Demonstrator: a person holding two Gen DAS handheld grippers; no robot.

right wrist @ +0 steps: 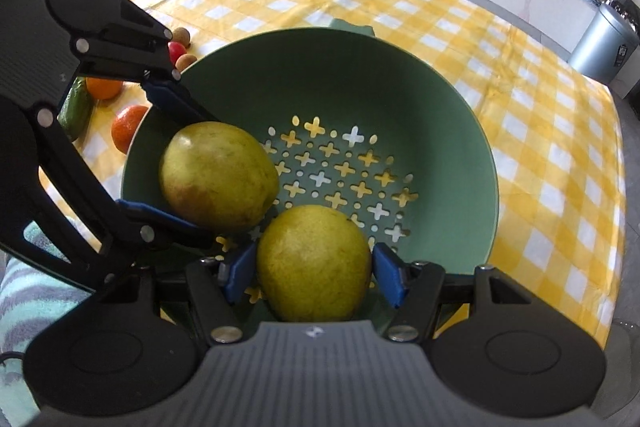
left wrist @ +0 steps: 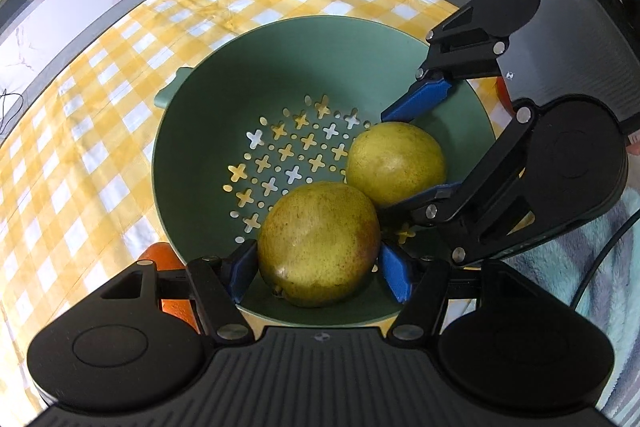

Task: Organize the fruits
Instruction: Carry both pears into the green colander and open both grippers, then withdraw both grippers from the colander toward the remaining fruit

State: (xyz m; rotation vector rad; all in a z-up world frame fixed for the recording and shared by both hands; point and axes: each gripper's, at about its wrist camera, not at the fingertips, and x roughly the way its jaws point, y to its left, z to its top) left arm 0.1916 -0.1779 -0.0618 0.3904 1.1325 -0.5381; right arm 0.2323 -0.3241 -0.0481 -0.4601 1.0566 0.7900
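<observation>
A green colander bowl [left wrist: 280, 67] with cross-shaped holes stands on the yellow checked cloth; it also shows in the right wrist view [right wrist: 400, 95]. My left gripper [left wrist: 320, 263] is shut on a yellow-green pear [left wrist: 318, 243] just over the bowl's near side. My right gripper [right wrist: 314, 267] is shut on a second pear [right wrist: 314, 261] inside the bowl. In the left wrist view the right gripper [left wrist: 404, 155] holds that second pear [left wrist: 394, 161]. In the right wrist view the left gripper [right wrist: 192, 171] holds the first pear [right wrist: 218, 173].
Loose fruit lies left of the bowl in the right wrist view: two oranges [right wrist: 126, 127], an avocado [right wrist: 74, 109], a red fruit [right wrist: 176, 51] and small brown fruits [right wrist: 182, 35]. An orange [left wrist: 160, 255] sits beside the bowl in the left wrist view. A striped towel [left wrist: 560, 267] lies nearby.
</observation>
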